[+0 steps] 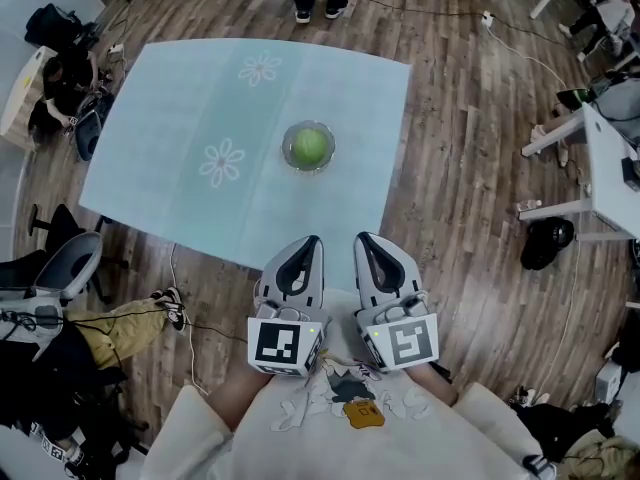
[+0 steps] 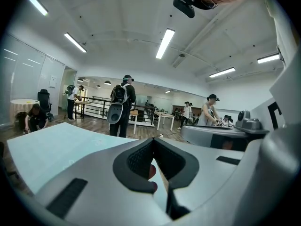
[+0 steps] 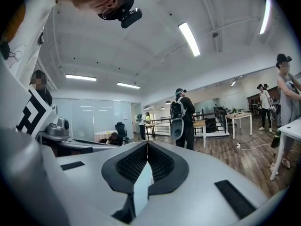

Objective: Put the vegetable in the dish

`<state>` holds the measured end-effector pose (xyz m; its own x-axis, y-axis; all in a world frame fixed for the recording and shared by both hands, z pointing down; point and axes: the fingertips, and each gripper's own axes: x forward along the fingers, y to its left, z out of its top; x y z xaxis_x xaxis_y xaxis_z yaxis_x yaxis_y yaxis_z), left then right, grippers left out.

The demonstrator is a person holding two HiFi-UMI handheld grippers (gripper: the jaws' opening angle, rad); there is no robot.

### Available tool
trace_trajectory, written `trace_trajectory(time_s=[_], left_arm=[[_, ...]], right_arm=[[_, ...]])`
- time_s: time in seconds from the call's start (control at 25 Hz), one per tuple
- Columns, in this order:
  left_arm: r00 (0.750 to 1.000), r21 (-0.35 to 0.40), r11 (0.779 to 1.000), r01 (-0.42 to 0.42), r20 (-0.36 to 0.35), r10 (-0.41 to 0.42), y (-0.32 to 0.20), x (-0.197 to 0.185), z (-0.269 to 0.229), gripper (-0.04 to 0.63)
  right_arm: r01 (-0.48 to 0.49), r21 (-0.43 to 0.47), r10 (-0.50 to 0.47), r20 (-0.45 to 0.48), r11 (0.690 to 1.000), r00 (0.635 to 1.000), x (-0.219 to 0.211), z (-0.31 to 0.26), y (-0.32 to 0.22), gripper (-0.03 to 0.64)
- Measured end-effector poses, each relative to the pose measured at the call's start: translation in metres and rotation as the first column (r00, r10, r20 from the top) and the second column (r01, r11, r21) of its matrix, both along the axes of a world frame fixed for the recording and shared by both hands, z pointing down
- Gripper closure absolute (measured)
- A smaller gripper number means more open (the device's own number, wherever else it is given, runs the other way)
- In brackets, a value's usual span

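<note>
Since the green vegetable already sits in the dish at 12 o'clock of the left gripper and right gripper, both pressed together and empty, the task looks done.

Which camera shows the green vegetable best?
The head view: the green vegetable sits unobstructed in the glass dish on the table. Neither gripper view shows it; both look out across the room.

Open-plan office: wood floor, white desks, ceiling strip lights, people.
</note>
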<state>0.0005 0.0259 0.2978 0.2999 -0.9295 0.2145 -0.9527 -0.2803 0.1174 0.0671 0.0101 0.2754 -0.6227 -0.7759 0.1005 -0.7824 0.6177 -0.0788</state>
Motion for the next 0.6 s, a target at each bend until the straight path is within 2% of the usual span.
trace_trajectory(time_s=[0.24, 0.4, 0.6], left_arm=[[1.000, 0.003, 1.000, -0.001, 0.007, 0.001, 0.003, 0.007, 0.005, 0.588], [1.000, -0.031, 1.000, 0.004, -0.001, -0.004, 0.005, 0.015, 0.001, 0.588], [1.000, -0.008, 1.000, 0.008, 0.015, -0.008, 0.004, 0.022, 0.008, 0.588]], right_arm=[[0.003, -0.013, -0.003, 0.001, 1.000, 1.000, 0.005, 0.007, 0.002, 0.592], [0.007, -0.024, -0.007, 0.002, 1.000, 1.000, 0.009, 0.010, 0.003, 0.592], [0.003, -0.040, -0.003, 0.001, 0.999, 1.000, 0.016, 0.018, 0.002, 0.592]])
